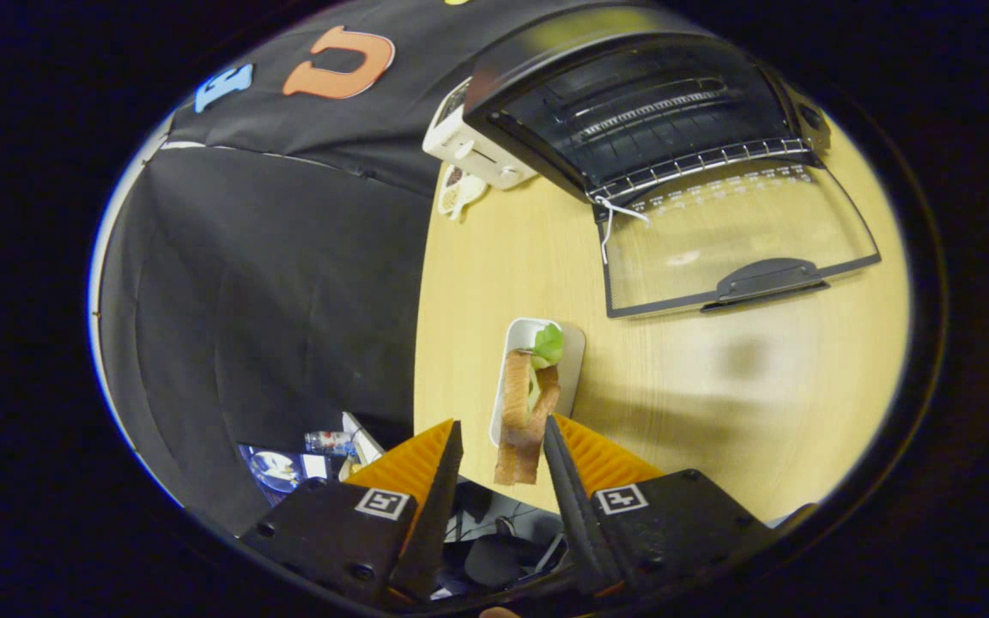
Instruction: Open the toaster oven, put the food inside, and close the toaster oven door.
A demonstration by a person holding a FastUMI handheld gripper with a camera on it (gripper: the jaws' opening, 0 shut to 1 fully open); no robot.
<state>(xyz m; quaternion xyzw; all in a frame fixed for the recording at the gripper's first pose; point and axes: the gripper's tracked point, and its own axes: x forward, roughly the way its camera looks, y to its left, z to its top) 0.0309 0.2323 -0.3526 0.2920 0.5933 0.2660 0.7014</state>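
Observation:
The black toaster oven (658, 103) stands at the far end of the wooden table (718, 386). Its glass door (735, 240) is folded down flat onto the table, and the wire rack (700, 159) shows inside the dark cavity. The food (524, 412), two toasted bread slices with a green lettuce leaf, rests on a white oblong plate (516, 339) near the table's edge. My gripper (503, 422) is open around the near end of the food. The right finger sits close against the bread, and a gap remains between the left finger and the bread.
A white appliance (469, 146) stands just left of the oven, with a small patterned item (458, 193) in front of it. The table's edge (419, 343) runs just left of the plate. Below it lie a bottle (329, 441) and other clutter.

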